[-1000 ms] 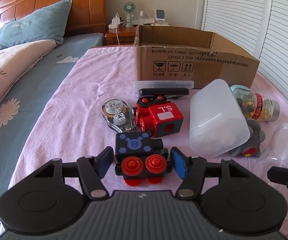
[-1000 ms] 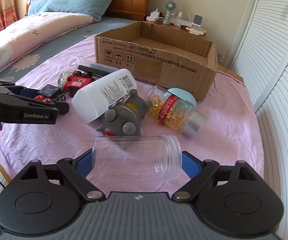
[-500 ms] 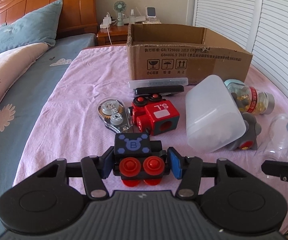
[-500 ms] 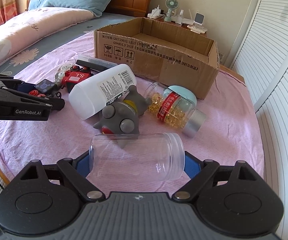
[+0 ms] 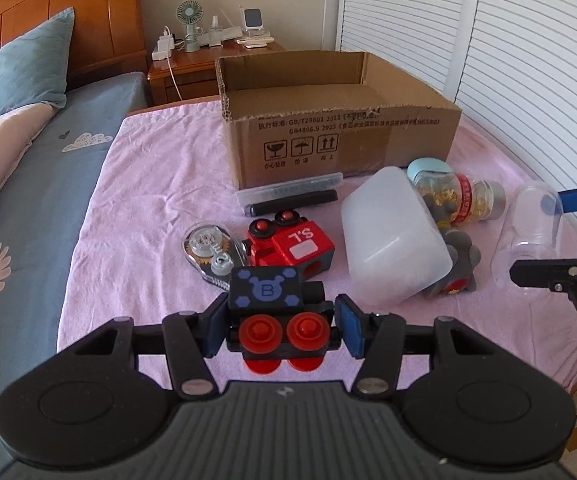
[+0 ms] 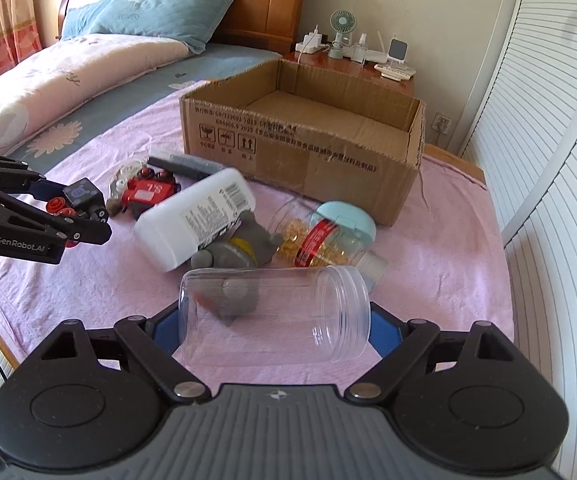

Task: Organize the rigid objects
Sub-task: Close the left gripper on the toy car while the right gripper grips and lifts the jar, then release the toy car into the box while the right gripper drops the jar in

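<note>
While the left gripper [image 5: 279, 327] clamps the black toy train [image 5: 276, 312] between its blue pads, the right gripper [image 6: 274, 322] grips the clear plastic jar [image 6: 274, 312] by its ends, lying sideways. At twelve o'clock of both, on the pink sheet [image 5: 160, 208], stands the open cardboard box [image 6: 300, 152].

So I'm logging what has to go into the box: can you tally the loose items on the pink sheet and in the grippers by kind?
Toy train cars: 2, black one with red wheels, red one marked S.L
Bottles and jars: 3, white plastic bottle, capsule jar, clear empty jar
Grey rubber toy: 1
Clear correction-tape dispenser: 1
Long dark cases: 2
Total: 9
</note>
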{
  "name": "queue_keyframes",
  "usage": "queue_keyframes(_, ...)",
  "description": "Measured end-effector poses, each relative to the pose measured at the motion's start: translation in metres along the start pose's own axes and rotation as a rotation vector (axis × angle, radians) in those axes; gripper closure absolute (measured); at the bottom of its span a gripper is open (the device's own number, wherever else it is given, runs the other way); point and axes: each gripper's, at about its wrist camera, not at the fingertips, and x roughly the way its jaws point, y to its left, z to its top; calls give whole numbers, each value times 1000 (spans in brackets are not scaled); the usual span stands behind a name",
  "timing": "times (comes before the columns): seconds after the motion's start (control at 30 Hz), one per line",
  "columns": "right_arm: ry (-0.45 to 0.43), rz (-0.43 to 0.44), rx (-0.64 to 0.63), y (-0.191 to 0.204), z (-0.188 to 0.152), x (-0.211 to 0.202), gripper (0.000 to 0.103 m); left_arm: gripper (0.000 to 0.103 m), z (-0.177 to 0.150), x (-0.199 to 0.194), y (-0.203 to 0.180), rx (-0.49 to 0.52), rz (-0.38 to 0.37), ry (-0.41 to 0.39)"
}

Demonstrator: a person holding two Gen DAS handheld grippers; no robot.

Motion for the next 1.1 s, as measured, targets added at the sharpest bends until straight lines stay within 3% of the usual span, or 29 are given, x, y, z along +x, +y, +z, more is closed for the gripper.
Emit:
queue_keyframes(0.13, -41, 1, 2, -12, 18, -7, 11, 48, 27, -12, 0, 41, -6, -28)
queue_keyframes(0.33, -111, -1, 15, -31, 51, -10, 11, 48, 83, -10, 3, 40, -72, -44)
queue_keyframes(0.6, -135, 19, 50, -55, 88, 8, 11, 48, 158, 31, 3, 58, -45, -76)
queue_keyframes(0.97, -118, 10, 65, -73, 107, 32, 11, 47, 226, 104, 7, 27, 4, -55)
queue_keyframes(1.03, -113, 9, 74, -75, 107, 34, 11, 34, 231, 116, 10, 4, 27, -57)
queue_keyframes(1.1, -108, 7, 78, -75, 107, 36, 11, 29, 233, 123, 15, -25, 47, -58)
